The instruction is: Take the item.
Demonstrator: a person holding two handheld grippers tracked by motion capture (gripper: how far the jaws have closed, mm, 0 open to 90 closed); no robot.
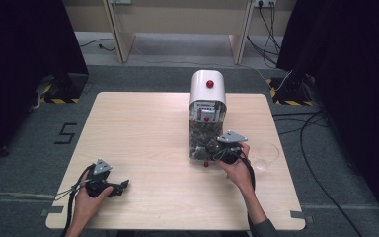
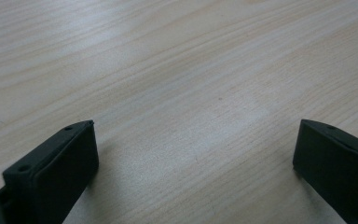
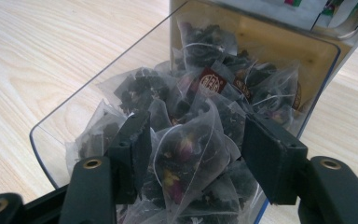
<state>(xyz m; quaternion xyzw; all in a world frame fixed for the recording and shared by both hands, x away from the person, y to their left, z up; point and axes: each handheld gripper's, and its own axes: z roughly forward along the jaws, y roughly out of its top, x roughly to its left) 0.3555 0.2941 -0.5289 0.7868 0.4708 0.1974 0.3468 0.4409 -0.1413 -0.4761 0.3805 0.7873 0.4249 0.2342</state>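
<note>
A white tea dispenser (image 1: pixel 207 89) stands mid-table, its clear drawer (image 1: pixel 200 145) pulled out toward me and heaped with mesh pyramid tea bags. My right gripper (image 1: pixel 216 149) reaches into the drawer from the right. In the right gripper view the jaws (image 3: pixel 198 126) straddle one pyramid tea bag (image 3: pixel 191 154) holding dark leaves and pink buds. The pads stand close to the bag's sides without visibly squeezing it. My left gripper (image 1: pixel 123 186) rests at the front left of the table, and the left gripper view shows it (image 2: pixel 198 126) open wide over bare wood.
A clear glass cup (image 1: pixel 266 155) stands right of my right hand, near the table's right edge. A red knob (image 1: pixel 206 164) marks the drawer's front. The drawer's clear wall (image 3: pixel 98 79) rises left of the jaws. Cables lie on the floor to the right.
</note>
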